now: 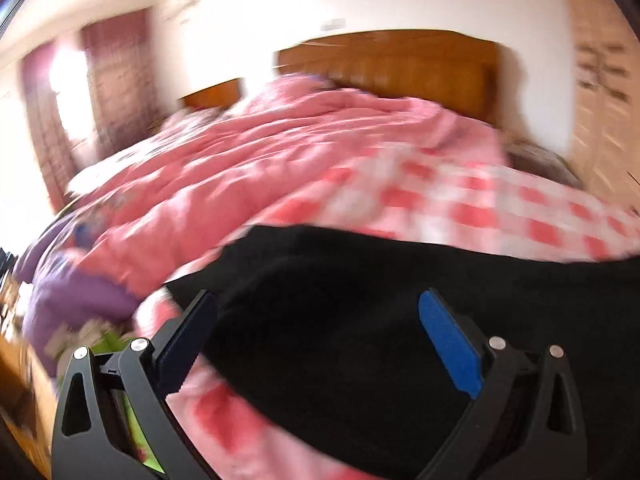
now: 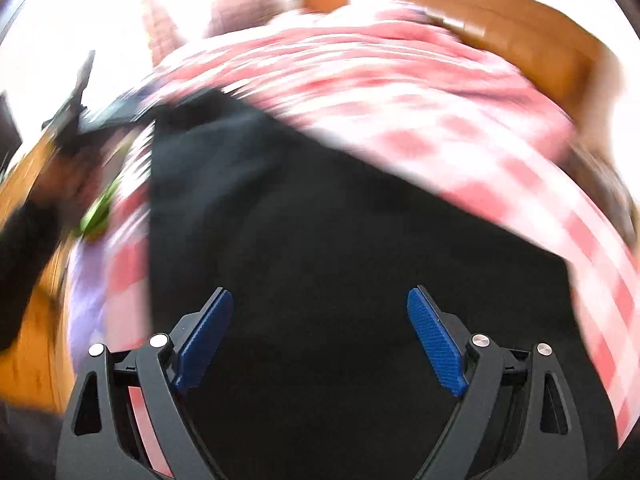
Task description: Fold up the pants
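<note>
Left wrist view: left gripper [image 1: 316, 328] fingers spread apart over black pants [image 1: 360, 300] on the bed's pink checked sheet [image 1: 460, 200]; right gripper [image 2: 320, 328] fingers likewise apart, gripping nothing.

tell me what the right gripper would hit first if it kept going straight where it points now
Most likely the black pants: the open right gripper points down at that dark cloth, which fills the view ahead of its fingers. Blur hides how far off it lies; the pink checked bedding is beyond.

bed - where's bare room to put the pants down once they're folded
Free: the checked sheet between the black pants and the headboard. Crowded: the pink quilt heaped further along the bed, and purple bedding at its edge.
</note>
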A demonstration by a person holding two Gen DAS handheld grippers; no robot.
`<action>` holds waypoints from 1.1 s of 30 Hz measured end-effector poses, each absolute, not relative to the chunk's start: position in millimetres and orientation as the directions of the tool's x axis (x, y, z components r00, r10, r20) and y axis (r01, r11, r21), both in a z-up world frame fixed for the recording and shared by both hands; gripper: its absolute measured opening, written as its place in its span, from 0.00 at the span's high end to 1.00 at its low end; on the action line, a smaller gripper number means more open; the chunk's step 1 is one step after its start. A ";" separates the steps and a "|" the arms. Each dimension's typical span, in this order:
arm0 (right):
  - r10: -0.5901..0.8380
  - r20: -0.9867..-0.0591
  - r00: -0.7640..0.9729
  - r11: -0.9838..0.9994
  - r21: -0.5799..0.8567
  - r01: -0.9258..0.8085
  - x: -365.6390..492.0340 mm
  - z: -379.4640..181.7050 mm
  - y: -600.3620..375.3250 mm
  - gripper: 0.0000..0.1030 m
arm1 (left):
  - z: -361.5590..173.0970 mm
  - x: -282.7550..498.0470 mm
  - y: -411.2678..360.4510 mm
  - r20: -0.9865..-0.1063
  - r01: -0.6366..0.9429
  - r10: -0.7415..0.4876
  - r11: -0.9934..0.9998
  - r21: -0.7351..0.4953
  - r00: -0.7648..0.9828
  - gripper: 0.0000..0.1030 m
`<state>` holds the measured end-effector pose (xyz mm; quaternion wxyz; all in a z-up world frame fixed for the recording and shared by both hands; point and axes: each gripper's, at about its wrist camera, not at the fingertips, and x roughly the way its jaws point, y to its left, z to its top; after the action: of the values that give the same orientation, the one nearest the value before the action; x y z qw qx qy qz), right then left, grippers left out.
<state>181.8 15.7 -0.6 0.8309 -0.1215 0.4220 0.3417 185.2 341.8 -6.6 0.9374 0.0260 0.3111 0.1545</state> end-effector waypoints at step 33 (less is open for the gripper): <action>0.201 -0.778 0.595 0.939 -0.020 -0.343 144.8 7.7 -133.6 0.08 | -6.9 191.7 227.3 -0.700 -0.115 0.059 0.993 -0.033 0.712 0.02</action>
<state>144.8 -133.6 7.7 0.8892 -0.0838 0.4231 0.1529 191.7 227.3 -6.9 0.9244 -0.0369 0.3768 0.0470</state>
